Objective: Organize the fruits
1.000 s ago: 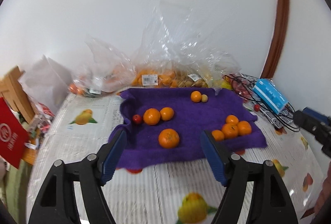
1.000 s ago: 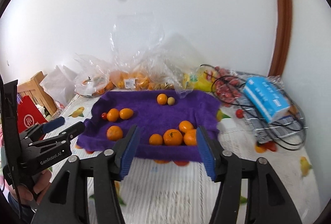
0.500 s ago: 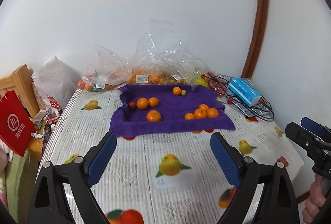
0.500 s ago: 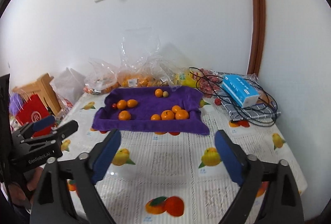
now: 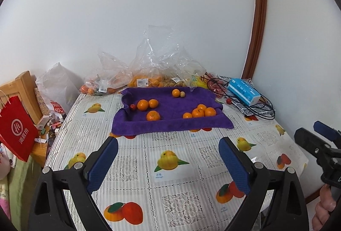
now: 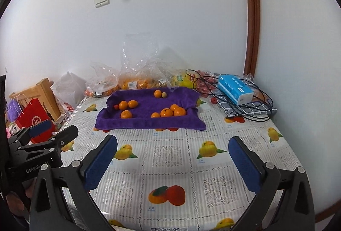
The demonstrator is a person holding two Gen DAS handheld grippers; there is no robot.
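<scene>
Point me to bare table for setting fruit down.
Free: tablecloth between the purple towel and the near edge; also a strip left of the towel. Crowded: plastic bags along the wall, tissue pack and cables at right.

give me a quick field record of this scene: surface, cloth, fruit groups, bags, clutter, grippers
surface: table with fruit-print tablecloth
cloth: purple towel at the far side
left group: three oranges and a small red fruit
right group: four oranges clustered
back pair: one orange beside a small tan fruit
bags: clear plastic bags of fruit against the wall
clutter: blue tissue pack on black cables
left hand-held gripper: open, empty
right hand-held gripper: jaws opening, nothing between them
</scene>
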